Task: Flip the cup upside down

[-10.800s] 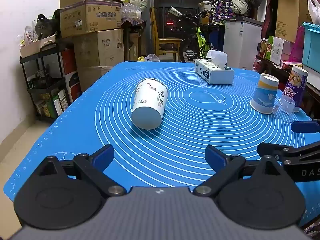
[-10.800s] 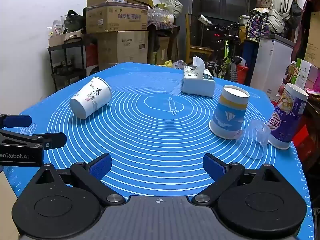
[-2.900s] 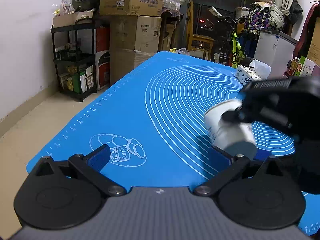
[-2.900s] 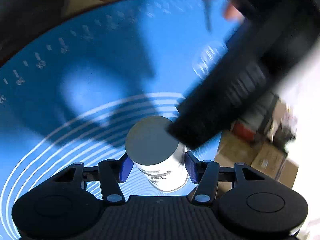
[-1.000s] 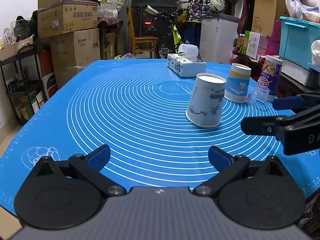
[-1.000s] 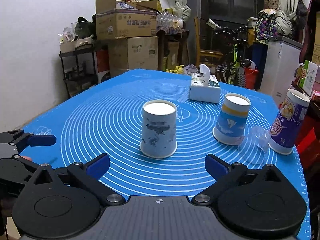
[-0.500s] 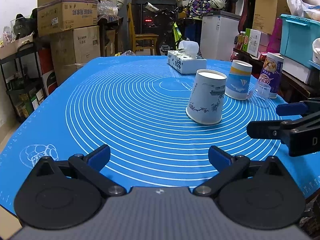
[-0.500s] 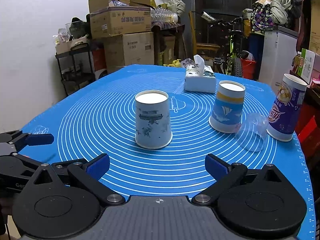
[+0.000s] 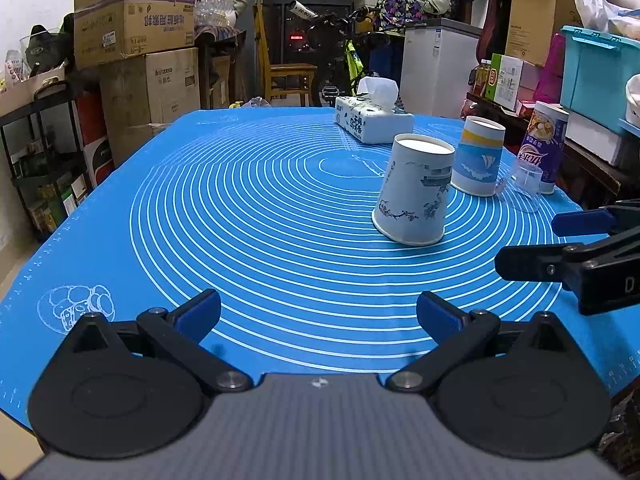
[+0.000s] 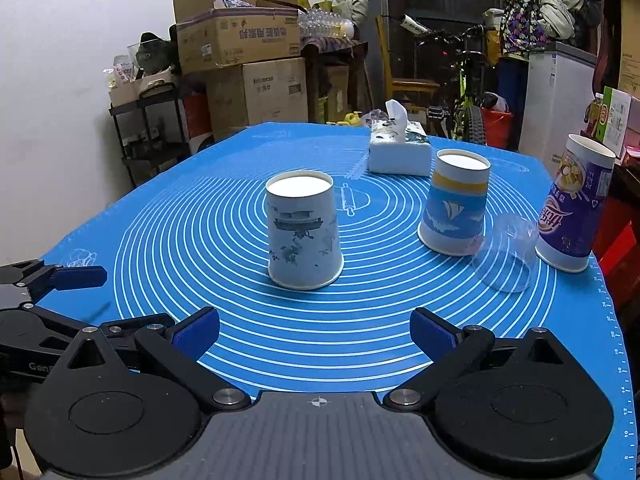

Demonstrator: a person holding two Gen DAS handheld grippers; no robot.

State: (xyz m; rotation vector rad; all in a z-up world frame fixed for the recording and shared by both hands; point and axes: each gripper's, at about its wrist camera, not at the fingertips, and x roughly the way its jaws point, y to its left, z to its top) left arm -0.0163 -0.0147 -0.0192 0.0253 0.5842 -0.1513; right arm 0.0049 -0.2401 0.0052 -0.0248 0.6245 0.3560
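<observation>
A white paper cup with ink-painting print [image 10: 303, 230] stands upside down, rim on the blue mat [image 10: 200, 216], near the mat's middle. It also shows in the left wrist view [image 9: 414, 190]. My right gripper [image 10: 314, 330] is open and empty, a short way in front of the cup. My left gripper [image 9: 318, 312] is open and empty, to the cup's left and nearer the front edge. The right gripper's fingers [image 9: 532, 268] show at the right of the left wrist view.
A blue-and-yellow paper cup [image 10: 456, 204], a clear plastic cup [image 10: 506, 256] and a purple cup [image 10: 574, 210] stand upside down at the right. A tissue box [image 10: 398, 152] sits at the back. Boxes, shelves and a bicycle surround the table.
Both grippers have drawn back slightly from the cup. The white cup stands still, upside down on the mat.
</observation>
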